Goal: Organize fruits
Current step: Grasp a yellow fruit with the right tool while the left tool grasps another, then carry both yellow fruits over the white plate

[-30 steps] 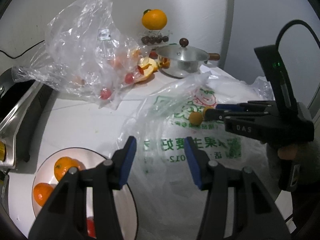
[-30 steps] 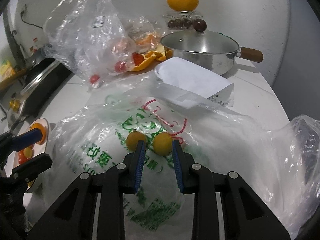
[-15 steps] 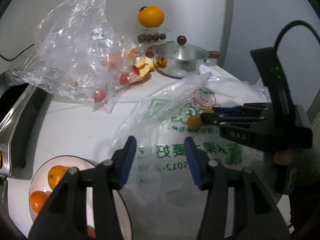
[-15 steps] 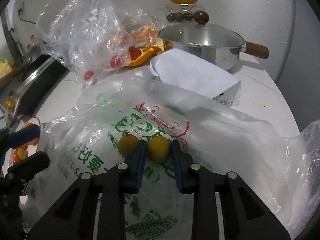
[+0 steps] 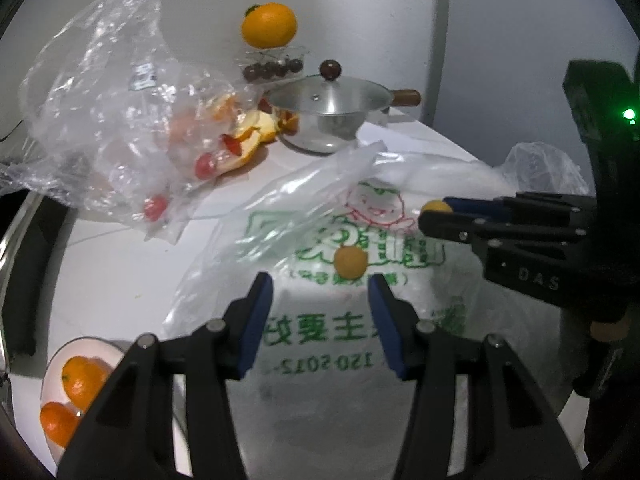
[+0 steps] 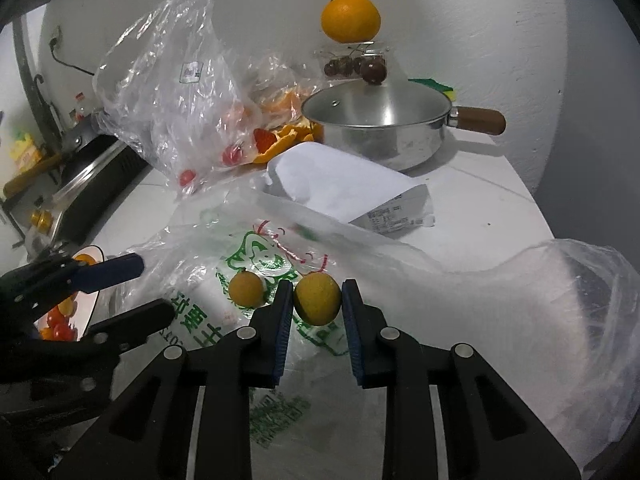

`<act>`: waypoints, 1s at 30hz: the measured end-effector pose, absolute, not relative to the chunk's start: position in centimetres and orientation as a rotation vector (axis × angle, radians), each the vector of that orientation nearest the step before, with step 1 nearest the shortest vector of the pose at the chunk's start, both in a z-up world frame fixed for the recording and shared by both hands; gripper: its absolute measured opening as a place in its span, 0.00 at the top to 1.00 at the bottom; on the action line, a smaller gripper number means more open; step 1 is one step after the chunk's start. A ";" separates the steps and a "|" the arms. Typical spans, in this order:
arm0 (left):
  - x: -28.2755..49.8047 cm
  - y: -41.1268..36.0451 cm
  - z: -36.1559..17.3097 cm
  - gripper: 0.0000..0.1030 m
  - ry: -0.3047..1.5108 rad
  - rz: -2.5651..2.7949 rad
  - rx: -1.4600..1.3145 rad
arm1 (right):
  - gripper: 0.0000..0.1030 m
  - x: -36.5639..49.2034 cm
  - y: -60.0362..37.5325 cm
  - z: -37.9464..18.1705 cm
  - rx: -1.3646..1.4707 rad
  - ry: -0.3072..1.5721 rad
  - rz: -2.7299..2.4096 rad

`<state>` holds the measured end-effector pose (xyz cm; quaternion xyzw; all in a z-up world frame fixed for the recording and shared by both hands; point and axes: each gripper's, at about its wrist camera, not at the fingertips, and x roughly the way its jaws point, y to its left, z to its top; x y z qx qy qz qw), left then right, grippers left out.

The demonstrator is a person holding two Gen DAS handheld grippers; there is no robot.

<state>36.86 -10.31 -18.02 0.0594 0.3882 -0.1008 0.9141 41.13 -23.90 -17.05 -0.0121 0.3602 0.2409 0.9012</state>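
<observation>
A small yellow-orange fruit [image 6: 317,299] sits pinched between the blue pads of the right gripper [image 6: 316,304], lifted just above the printed plastic bag [image 6: 400,280] spread on the white counter [image 6: 480,208]. A second small fruit [image 6: 246,289] lies on the bag just left of that gripper's left finger. The right gripper tilts down and forward over the bag. The left gripper [image 5: 320,300] also angles downward, its jaws apart and empty, with the loose fruit just ahead between its tips. At lower left, a plate [image 5: 102,350] holds oranges [image 5: 82,376].
</observation>
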 end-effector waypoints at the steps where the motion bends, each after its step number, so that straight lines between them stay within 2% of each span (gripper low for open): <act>1: 37.2 -10.7 -18.2 0.50 0.805 -0.210 0.127 | 0.74 41.1 -24.2 -17.0 -0.022 0.740 0.502; 15: 41.1 -13.7 -20.7 0.52 0.862 -0.209 0.179 | 0.74 42.3 -26.2 -17.8 0.023 0.735 0.540; 25: 41.8 -13.8 -21.7 0.75 0.883 -0.225 0.184 | 0.74 42.7 -26.2 -18.2 0.035 0.737 0.555; 30: 41.3 -13.6 -21.3 0.75 0.866 -0.239 0.180 | 0.74 42.7 -26.2 -18.2 0.030 0.735 0.551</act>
